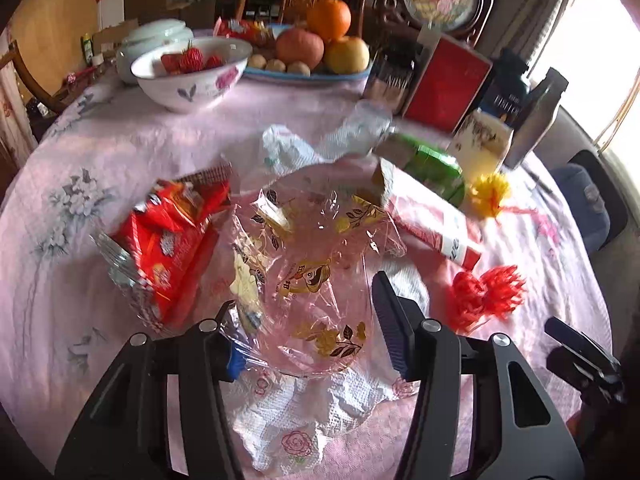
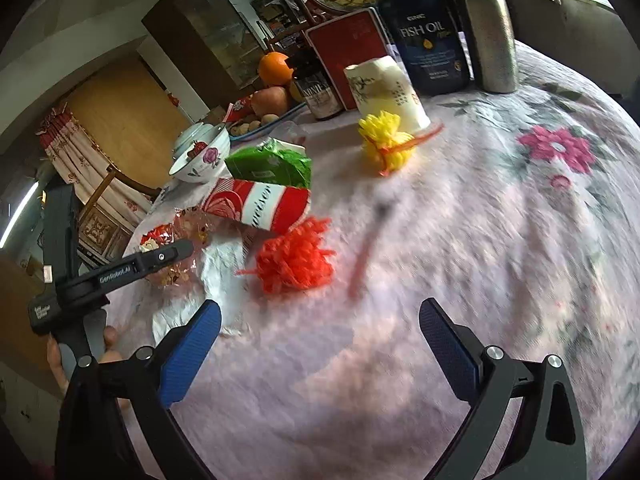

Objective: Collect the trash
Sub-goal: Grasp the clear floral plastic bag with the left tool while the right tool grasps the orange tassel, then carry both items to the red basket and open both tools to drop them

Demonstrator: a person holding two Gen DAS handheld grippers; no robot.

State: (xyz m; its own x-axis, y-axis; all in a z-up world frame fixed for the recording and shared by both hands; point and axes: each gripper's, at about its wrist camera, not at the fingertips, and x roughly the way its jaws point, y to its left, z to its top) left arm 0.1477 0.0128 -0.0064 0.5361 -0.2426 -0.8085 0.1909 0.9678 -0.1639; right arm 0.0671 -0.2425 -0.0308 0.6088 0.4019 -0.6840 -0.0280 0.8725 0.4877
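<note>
A crumpled pink see-through wrapper with gold flowers fills the gap of my left gripper, whose pads touch it on both sides. Under it lies a white paper napkin. A red snack packet lies left of it, a flattened red-and-white carton right of it. Behind are a green carton and a crushed clear bottle. My right gripper hangs open over bare tablecloth, near a red pompom and a blurred red stick. A yellow pompom lies farther back.
A bowl of strawberries and a fruit plate stand at the back of the round pink-clothed table. A red box, a fish oil bottle, a metal flask and a white cup crowd the far right.
</note>
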